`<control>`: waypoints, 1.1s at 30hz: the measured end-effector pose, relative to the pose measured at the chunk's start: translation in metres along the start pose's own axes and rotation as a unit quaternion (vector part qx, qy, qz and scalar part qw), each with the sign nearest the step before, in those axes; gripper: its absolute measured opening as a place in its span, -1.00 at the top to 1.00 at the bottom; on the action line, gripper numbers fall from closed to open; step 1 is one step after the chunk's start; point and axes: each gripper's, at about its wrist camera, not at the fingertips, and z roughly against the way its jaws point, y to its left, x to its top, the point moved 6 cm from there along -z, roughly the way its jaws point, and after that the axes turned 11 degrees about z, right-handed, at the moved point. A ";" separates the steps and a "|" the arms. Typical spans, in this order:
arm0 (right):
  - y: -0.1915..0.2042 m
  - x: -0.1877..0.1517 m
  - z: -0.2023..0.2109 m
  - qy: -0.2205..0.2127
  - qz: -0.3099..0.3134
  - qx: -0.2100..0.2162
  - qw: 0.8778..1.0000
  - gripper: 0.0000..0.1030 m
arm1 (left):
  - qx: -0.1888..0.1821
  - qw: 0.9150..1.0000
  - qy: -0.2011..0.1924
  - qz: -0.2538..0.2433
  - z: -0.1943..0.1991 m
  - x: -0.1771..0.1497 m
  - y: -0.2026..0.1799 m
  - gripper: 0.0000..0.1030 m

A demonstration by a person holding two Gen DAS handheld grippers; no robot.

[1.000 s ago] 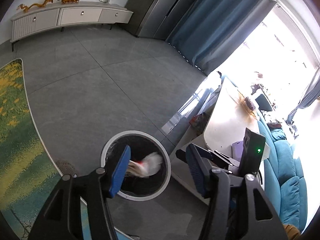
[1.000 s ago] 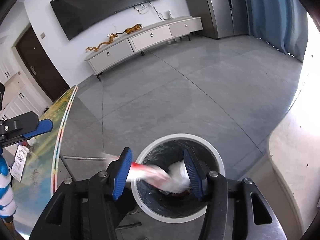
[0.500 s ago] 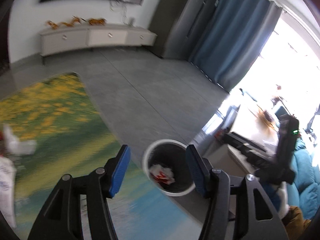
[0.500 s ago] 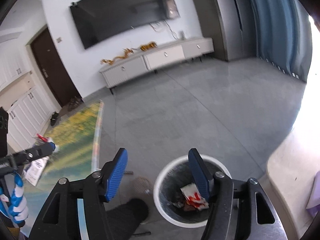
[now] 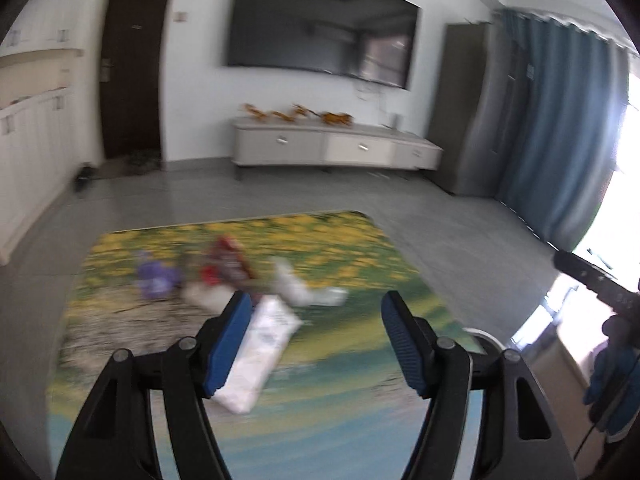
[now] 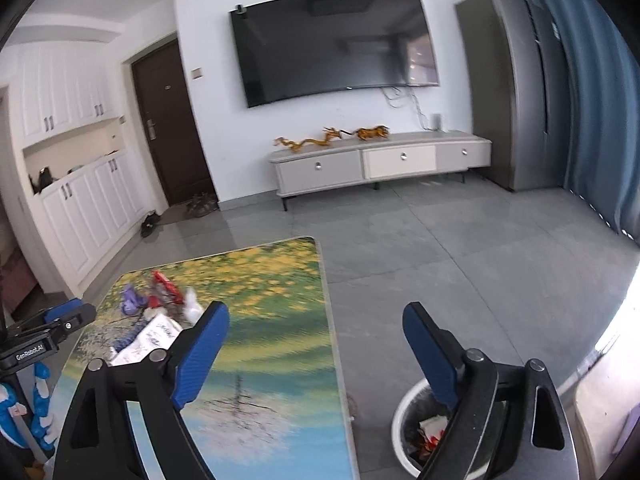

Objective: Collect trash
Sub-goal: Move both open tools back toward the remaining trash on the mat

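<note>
While both my grippers' jaws are opening with nothing between them, my left gripper point(image 5: 316, 340) faces the trash pile point(image 5: 236, 276) on the rug point(image 5: 360, 248); my right gripper point(image 6: 316, 348) hangs above the floor, the wastebasket point(image 6: 404, 412) with discarded wrappers point(image 6: 432, 432) below it.

Left gripper point(image 5: 316, 340): jaws opening, blue pads wide apart, nothing between them, pointing downward at a slant. Right gripper point(image 6: 316, 356): jaws opening, pads spread wide, empty, also angled downward. In the right wrist view the left gripper shows at the left edge, held by a blue-gloved hand point(image 6: 38, 412).
</note>
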 end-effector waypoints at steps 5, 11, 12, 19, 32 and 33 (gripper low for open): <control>0.038 0.009 -0.006 -0.004 0.034 0.006 0.999 -0.93 | 0.056 0.997 -0.033 0.042 0.029 0.000 0.068 -0.28; 0.075 0.015 -0.010 -0.011 0.059 0.026 0.998 -1.00 | 0.101 0.988 -0.061 0.101 0.064 -0.005 0.133 -0.28; 0.080 0.016 -0.011 -0.011 0.062 0.030 0.998 -1.00 | 0.106 0.987 -0.061 0.103 0.069 -0.006 0.141 -0.28; 0.102 0.022 -0.003 -0.029 0.077 0.046 0.996 -1.00 | 0.128 0.983 -0.066 0.111 0.087 -0.007 0.165 -0.28; 0.110 0.023 -0.016 -0.013 0.078 0.072 0.994 -1.00 | 0.055 0.994 -0.010 0.093 0.062 -0.026 0.149 -0.28; 0.111 0.021 -0.018 -0.010 0.079 0.074 0.994 -1.00 | 0.048 0.995 -0.006 0.089 0.059 -0.027 0.146 -0.28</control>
